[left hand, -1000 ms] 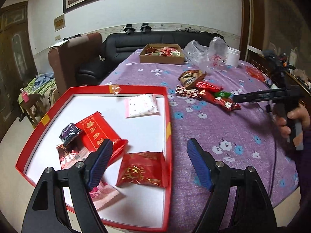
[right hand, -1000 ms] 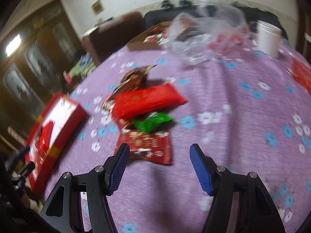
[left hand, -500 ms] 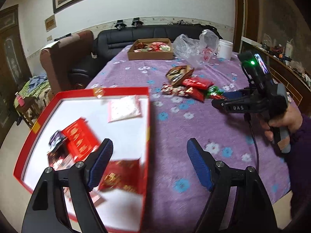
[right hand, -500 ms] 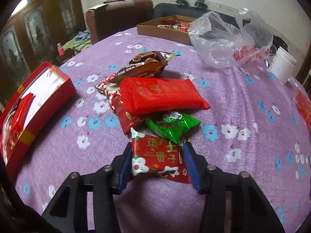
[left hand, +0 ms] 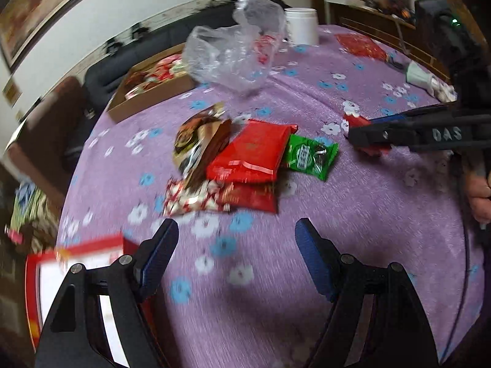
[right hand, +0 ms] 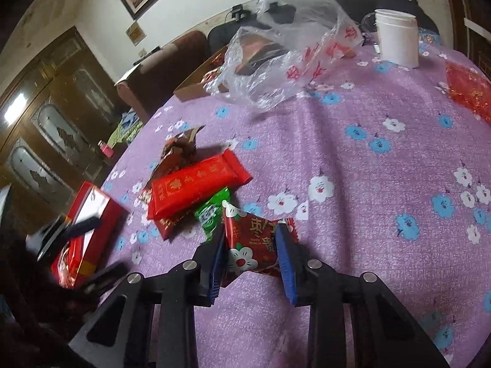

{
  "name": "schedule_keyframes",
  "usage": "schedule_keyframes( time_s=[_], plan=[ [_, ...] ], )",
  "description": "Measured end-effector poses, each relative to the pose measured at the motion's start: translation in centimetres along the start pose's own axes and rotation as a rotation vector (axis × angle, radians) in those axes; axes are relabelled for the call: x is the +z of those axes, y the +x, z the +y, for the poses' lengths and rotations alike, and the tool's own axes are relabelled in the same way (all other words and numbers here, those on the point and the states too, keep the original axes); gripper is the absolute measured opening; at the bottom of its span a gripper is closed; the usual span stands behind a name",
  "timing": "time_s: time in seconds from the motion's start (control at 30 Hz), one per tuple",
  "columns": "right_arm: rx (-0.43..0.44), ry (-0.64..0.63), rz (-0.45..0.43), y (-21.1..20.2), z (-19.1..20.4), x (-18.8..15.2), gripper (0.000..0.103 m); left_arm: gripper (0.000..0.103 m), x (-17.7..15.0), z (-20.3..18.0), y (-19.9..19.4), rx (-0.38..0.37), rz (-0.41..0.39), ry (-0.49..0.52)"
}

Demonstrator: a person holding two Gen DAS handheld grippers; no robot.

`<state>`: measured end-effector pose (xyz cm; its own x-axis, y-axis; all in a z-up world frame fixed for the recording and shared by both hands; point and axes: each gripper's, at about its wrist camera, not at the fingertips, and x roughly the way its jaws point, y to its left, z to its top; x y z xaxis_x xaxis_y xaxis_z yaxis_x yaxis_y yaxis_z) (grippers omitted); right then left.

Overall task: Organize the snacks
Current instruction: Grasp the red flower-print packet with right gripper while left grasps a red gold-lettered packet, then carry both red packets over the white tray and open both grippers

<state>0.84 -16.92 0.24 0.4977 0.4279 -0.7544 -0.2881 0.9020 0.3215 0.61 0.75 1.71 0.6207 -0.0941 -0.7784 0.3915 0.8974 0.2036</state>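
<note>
Right wrist view, right hand-held gripper (right hand: 250, 250) closing on red flowered snack packet (right hand: 251, 245) printed with Chinese characters, "DAS" readable on its side from the left wrist, left hand-held gripper (left hand: 236, 247) released above purple worktop (left hand: 353, 214)

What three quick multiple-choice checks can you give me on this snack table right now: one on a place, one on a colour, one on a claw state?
1. Where does the green packet lie?
A. beside the long red packet on the cloth
B. inside the red tray
C. under the white cup

2. What colour is the tablecloth?
A. plain white
B. purple with flowers
C. yellow checked

3. What is between the right claw's jaws?
A. nothing
B. the plastic bag
C. a red flowered packet

Answers:
1 A, its end tucks against the long red packet.
2 B, both views show purple cloth with blue and white flowers.
3 C, the jaws are closing with the blue pads against the packet's two sides; the left claw is open over bare cloth.
</note>
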Motion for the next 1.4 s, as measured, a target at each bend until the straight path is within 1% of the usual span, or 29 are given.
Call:
schedule_keyframes(
  time_s=[0.1,0.2,0.3,0.37,0.4,0.43,0.47,0.5,0.53,0.57,0.6,0.67,0.73,0.83,0.93,1.0,1.1,1.17,1.23,1.33,1.4],
  plan=[
    [-0.01,-0.014,0.014,0.6,0.4,0.0,0.033,0.078,1.1,0.4,1.2,-0.052,0.027,0.03],
    [0.0,0.003,0.025,1.0,0.1,0.1,0.035,0.078,1.8,0.5,2.1,-0.051,0.047,0.036],
    [-0.003,0.01,0.03,1.2,-0.1,0.0,0.037,0.078,2.5,0.2,2.6,-0.072,0.045,0.058],
    [-0.006,0.013,0.033,1.3,-0.2,0.1,0.039,0.078,2.9,-0.2,3.3,-0.087,0.069,0.082],
    [-0.007,0.022,0.047,1.5,-0.3,0.0,0.046,0.078,3.0,-0.3,3.8,-0.092,0.091,0.095],
    [-0.005,0.036,0.067,1.9,-0.6,0.0,0.05,0.078,3.0,-0.4,4.1,-0.092,0.105,0.102],
    [-0.002,0.042,0.066,1.9,-0.7,-0.1,0.049,0.078,3.0,-0.5,4.7,-0.093,0.122,0.107],
    [-0.002,0.042,0.065,1.9,-0.7,0.0,0.05,0.076,2.9,-0.5,5.0,-0.096,0.133,0.106],
    [-0.002,0.044,0.065,1.9,-0.8,-0.1,0.05,0.072,2.9,-0.4,5.1,-0.103,0.134,0.096],
    [-0.004,0.041,0.065,1.9,-0.7,-0.1,0.05,0.064,3.0,-0.3,5.1,-0.121,0.127,0.082],
    [-0.008,0.037,0.065,1.9,-0.6,-0.1,0.051,0.048,3.1,-0.2,5.2,-0.137,0.131,0.071],
    [-0.013,0.027,0.066,1.9,-0.3,-0.1,0.053,0.046,3.3,-0.1,5.3,-0.168,0.14,0.041],
    [-0.016,0.022,0.066,2.0,-0.2,0.0,0.055,0.045,3.4,-0.5,5.4,-0.152,0.133,0.046],
    [-0.012,0.021,0.062,2.0,-0.1,-0.1,0.056,0.042,3.3,-0.6,5.2,-0.151,0.127,0.019],
    [-0.024,0.0,0.049,2.3,0.2,-0.1,0.056,0.042,2.7,-0.5,4.8,-0.159,0.119,-0.017],
    [-0.049,-0.035,0.041,2.4,0.7,-0.2,0.056,0.041,2.1,-0.4,4.2,-0.174,0.12,-0.043],
    [-0.102,-0.094,0.037,2.6,1.4,-0.5,0.051,0.041,0.8,-0.6,3.2,-0.197,0.122,-0.061],
    [-0.115,-0.124,0.04,2.6,1.9,-0.7,0.048,0.042,-0.4,-0.7,2.1,-0.206,0.127,-0.075],
    [-0.103,-0.141,0.045,2.5,2.1,-0.8,0.044,0.042,-1.5,-0.6,1.2,-0.212,0.13,-0.096],
    [-0.03,-0.138,0.061,2.3,2.3,-0.8,0.041,0.042,-3.3,-0.2,-0.3,-0.211,0.133,-0.135],
    [0.042,-0.114,0.072,2.1,2.1,-0.8,0.04,0.042,-4.1,0.0,-1.2,-0.203,0.123,-0.152]
  ],
)
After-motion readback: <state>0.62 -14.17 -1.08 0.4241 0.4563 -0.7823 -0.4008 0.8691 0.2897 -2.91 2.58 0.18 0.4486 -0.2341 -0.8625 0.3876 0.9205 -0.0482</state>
